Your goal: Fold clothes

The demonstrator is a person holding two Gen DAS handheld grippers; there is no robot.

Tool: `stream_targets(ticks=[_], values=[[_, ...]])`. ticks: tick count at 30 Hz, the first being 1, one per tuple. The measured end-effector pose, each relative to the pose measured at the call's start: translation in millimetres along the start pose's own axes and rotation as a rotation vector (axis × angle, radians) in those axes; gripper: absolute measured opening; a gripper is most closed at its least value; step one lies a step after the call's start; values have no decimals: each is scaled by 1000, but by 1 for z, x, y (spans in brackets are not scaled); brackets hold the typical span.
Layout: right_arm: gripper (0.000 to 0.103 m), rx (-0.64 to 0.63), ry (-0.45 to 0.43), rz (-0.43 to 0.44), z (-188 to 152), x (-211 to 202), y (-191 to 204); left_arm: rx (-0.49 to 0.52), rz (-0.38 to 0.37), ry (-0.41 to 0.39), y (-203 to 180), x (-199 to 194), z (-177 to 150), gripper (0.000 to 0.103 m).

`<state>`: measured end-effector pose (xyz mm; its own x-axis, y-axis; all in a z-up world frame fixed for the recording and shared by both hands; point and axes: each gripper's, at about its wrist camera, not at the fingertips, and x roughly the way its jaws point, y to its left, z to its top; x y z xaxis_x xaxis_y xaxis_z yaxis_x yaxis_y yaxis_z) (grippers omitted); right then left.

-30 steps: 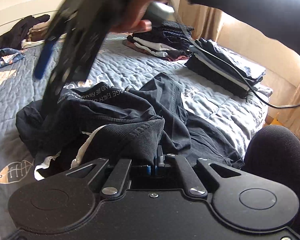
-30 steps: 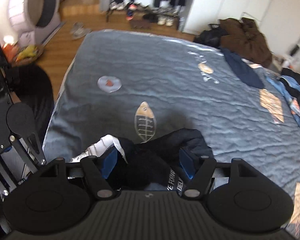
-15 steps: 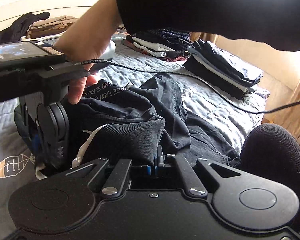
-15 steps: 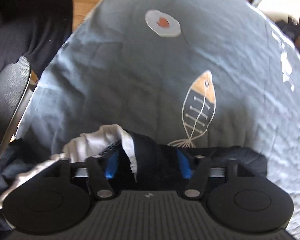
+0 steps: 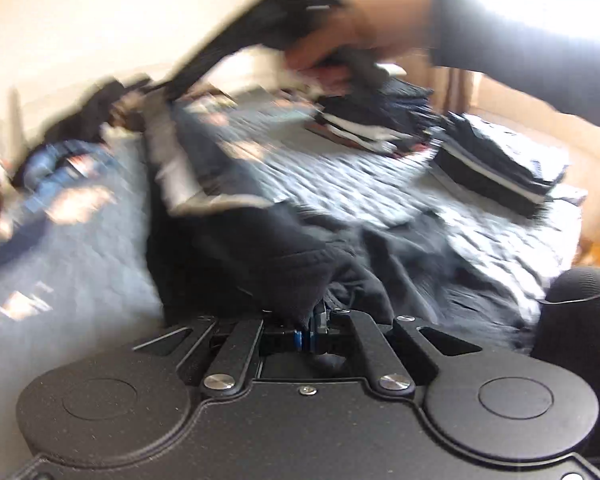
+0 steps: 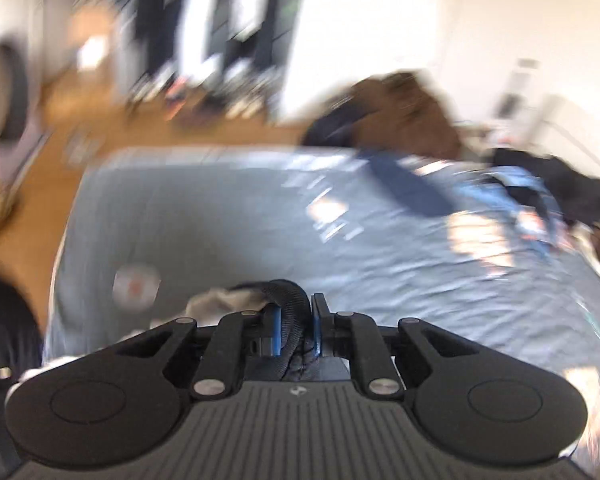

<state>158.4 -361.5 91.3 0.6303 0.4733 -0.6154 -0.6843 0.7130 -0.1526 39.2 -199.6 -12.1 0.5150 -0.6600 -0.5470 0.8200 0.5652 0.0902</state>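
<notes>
- Dark garment (image 5: 284, 256): a black piece of clothing with a pale lining and a ribbed edge, bunched up over the bed (image 5: 340, 184) and stretched between the two grippers.
- Left gripper (image 5: 314, 326): its jaws are pressed together on a fold of the dark garment's ribbed cloth, which bulges just above the blue pads.
- Right gripper (image 6: 296, 320): the jaws are closing, with a thick rolled edge of the dark garment between the blue pads, and the pads press on it. A bit of pale cloth shows just left of the grip.
- Right hand (image 5: 340, 48): seen blurred from the left wrist view, high above the bed, with a dark sleeve (image 5: 520, 52) behind it; the garment trails down from there.
- Bed: covered by a grey quilted spread with printed figures.
- Folded piles (image 5: 492, 164): two stacks of dark clothes with light stripes lie on the far side of the bed, well apart from the garment.
- Loose clothes (image 6: 532, 196): blue and black pieces lie near the bed's far corner.
- Both views are heavily blurred.
</notes>
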Motion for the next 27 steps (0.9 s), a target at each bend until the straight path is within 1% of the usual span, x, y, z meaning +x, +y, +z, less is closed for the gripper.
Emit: stream_targets(ticks=[3, 5, 8, 11, 13, 18, 22, 24, 27], values=[[14, 91, -100, -95, 18, -68, -13, 46, 100, -42, 15, -34, 30, 3], [14, 122, -170, -137, 27, -114, -13, 82, 171, -73, 21, -56, 52, 3], [13, 153, -277, -196, 41, -181, -9, 141, 281, -142, 20, -90, 89, 2], [13, 140, -365, -245, 58, -244, 12, 212, 374, -221, 10, -126, 129, 2], [13, 116, -425, -286, 69, -284, 31, 266, 439, -288, -4, -153, 156, 2], [13, 59, -561, -368, 92, -370, 78, 376, 567, -464, -44, -233, 216, 2], [12, -7, -656, -431, 105, -426, 118, 435, 636, -589, -79, -289, 248, 2], [12, -44, -704, -463, 111, -451, 138, 457, 652, -642, -95, -311, 258, 2], [12, -87, -758, -508, 119, -476, 157, 481, 661, -708, -115, -335, 270, 2]])
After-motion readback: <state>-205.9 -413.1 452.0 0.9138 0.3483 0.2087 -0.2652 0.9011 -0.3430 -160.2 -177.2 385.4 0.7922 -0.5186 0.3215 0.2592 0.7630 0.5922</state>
